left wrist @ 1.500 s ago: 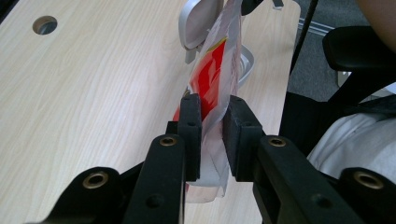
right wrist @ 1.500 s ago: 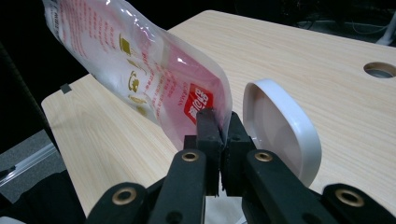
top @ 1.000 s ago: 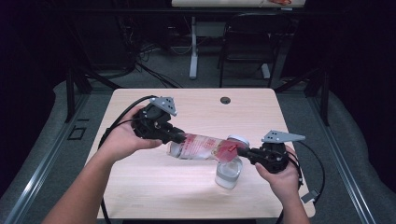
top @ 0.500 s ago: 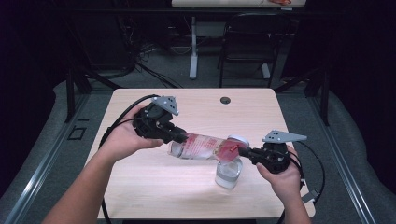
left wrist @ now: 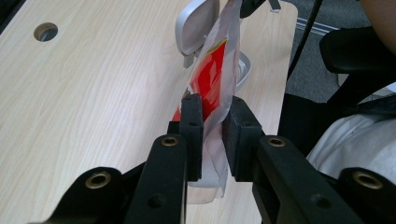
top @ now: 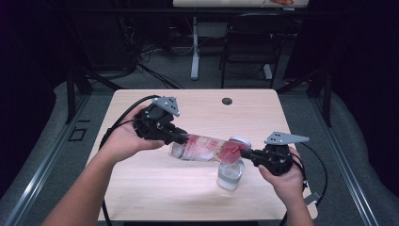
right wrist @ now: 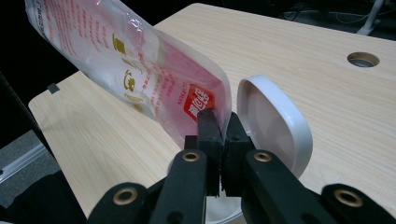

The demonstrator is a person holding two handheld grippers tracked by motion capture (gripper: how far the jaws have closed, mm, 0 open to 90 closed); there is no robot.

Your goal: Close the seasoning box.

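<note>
Over a pale wood counter [top: 155, 183], holding a red-printed pouch [top: 207, 147] with both grippers' jaws clamped on its ends, mouth tilted above the open jar [top: 230, 174]; next, likely tipping contents in.

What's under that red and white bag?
Under the bag stands a clear container with its white lid flipped open, on the wooden table. The bag covers its opening, so its contents cannot be seen.

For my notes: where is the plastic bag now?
In the high view, the plastic bag hangs mid-table between the left hand-held gripper and right hand-held gripper, above the open jar.
</note>
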